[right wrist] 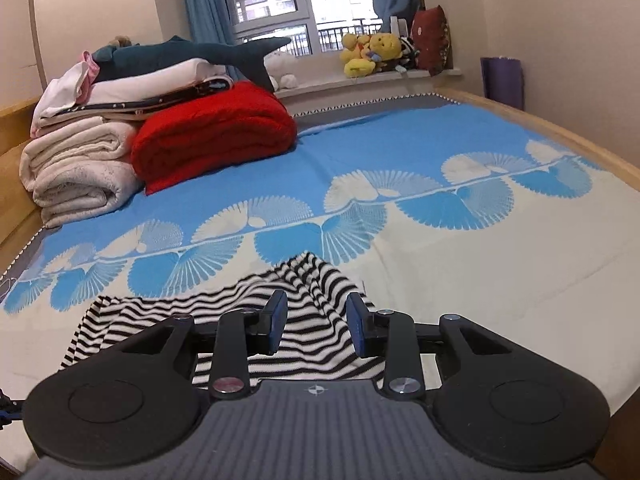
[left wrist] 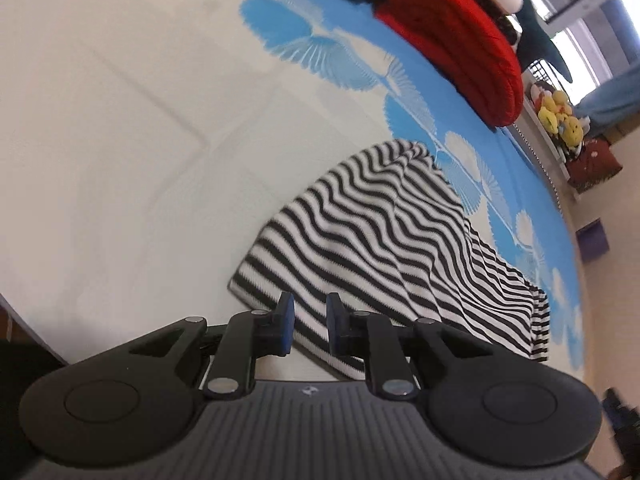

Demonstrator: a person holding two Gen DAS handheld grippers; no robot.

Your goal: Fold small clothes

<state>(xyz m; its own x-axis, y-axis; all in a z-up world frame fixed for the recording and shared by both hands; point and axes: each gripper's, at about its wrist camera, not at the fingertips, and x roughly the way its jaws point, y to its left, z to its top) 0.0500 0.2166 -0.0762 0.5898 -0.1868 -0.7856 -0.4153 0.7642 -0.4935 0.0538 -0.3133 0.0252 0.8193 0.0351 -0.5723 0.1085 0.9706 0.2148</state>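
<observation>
Knitwear, one piece: a black-and-white striped garment (left wrist: 384,240) lies rumpled on the bed (left wrist: 120,120), on the cream part of the cover, its far edge at the blue fan-patterned band. Stripes run wavy over soft folds; a ribbed hem shows at the near edge in the left wrist view.

Tongs, two pairs. Left tongs (left wrist: 310,328) hover over the garment's near hem with a narrow gap between the blue pads (left wrist: 286,326); no cloth sits between them, nothing gripped. Right tongs (right wrist: 318,326) stand wider apart above a raised ridge of the same garment (right wrist: 304,292); whether the pads touch the cloth cannot be told, but they do not pinch it.

Bedcover: one, woven, cream with a blue field and a row of scalloped fan shapes.

At the head end: one red blanket (right wrist: 212,132), thick, quilted, folded into a rounded block; beside it one stack of cream towels or blankets (right wrist: 80,168), fleecy, rolled edges. One dark teal plush shark (right wrist: 192,56) lies on top of the stack.

Windowsill: a cluster of yellow plush toys (right wrist: 372,52), count unclear.
</observation>
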